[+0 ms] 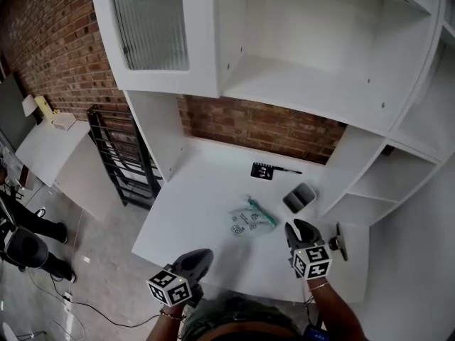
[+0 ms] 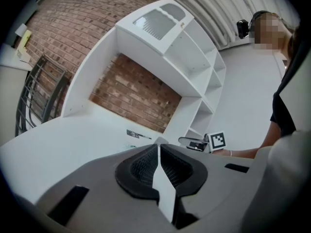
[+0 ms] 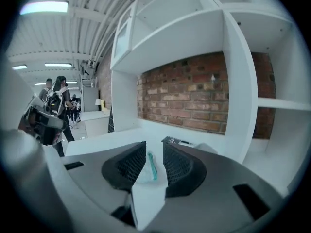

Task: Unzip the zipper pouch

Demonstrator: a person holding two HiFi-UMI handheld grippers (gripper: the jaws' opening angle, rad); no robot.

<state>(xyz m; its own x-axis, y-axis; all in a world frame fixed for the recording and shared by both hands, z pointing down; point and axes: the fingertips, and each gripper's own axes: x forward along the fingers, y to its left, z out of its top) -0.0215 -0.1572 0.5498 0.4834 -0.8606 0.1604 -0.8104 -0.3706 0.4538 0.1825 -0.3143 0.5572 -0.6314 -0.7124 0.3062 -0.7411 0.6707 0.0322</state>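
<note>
Left tongs (image 2: 159, 148): shut, empty, held over the counter's front edge.
Right tongs (image 3: 154, 144): slightly apart, gripping nothing, aimed toward the pouch.
Counter (image 1: 206, 190): white, mostly bare.
Zipper pouch (image 1: 250, 220): flat mid-counter, untouched, apparently awaiting a grasp.

Foreground: left gripper (image 2: 158, 145), jaws pressed together, nothing between them.
Ahead of the claw: white desk (image 2: 73, 140); a flat black item (image 2: 138, 134) lies on it past the tips.
Beyond: brick wall (image 2: 136, 89); white shelf unit (image 2: 194, 67) with a ribbed-glass door (image 2: 155, 23) at top.
Far left of the claw: black rack (image 2: 41, 93).
Right of the tips: right gripper (image 2: 187, 141) with its marker cube (image 2: 217, 141), and a bare forearm (image 2: 243, 153).
</note>
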